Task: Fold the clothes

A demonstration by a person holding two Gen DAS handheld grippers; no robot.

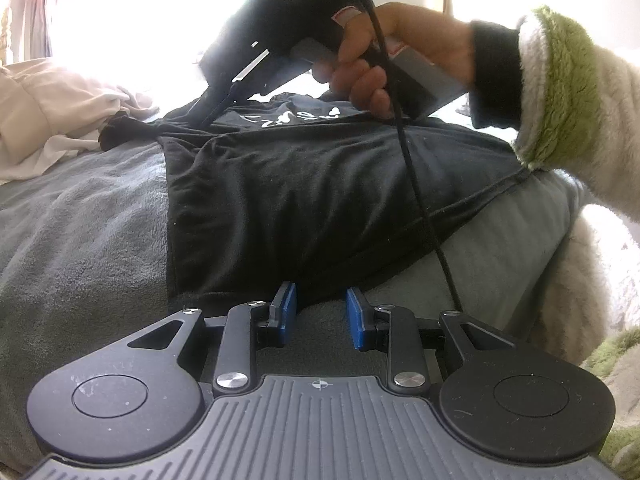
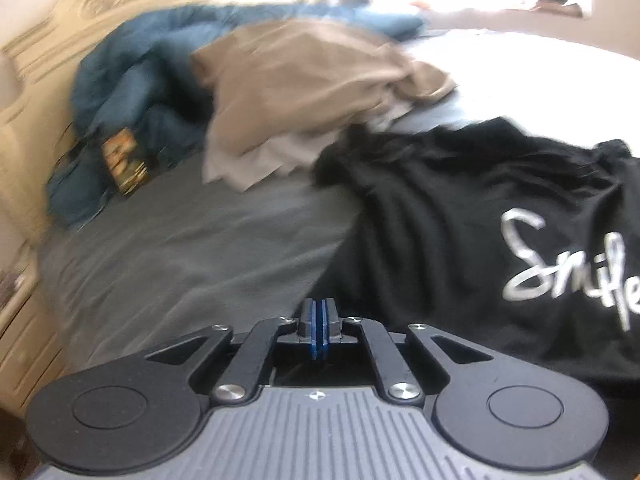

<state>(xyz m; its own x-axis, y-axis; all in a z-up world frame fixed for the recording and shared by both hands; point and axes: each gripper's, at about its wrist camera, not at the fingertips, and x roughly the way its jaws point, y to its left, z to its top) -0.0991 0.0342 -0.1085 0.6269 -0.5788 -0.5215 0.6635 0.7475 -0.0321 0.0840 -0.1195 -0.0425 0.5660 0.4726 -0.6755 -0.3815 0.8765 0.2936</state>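
A black T-shirt (image 1: 300, 200) with white "Smile" lettering (image 2: 560, 264) lies spread on a grey blanket (image 1: 80, 220). My left gripper (image 1: 322, 312) stands open at the shirt's near hem, blue pads (image 1: 289, 308) apart and pressing on nothing. A hand (image 1: 372, 60) in a fluffy white and green sleeve (image 1: 560, 92) holds my right gripper (image 1: 202, 116) down at the shirt's far left edge. In the right wrist view, the right gripper (image 2: 319, 320) has its blue pads together where the edge of the shirt (image 2: 440, 220) meets them, apparently pinching the fabric.
Crumpled beige clothes (image 1: 48, 112) lie beyond the shirt, also in the right wrist view (image 2: 300, 80), beside a bunched blue garment (image 2: 132, 80). A black cable (image 1: 420, 200) hangs across the shirt. Carved pale furniture (image 2: 24, 60) borders the bed on the left. Grey blanket (image 2: 200, 240) shows left of the shirt.
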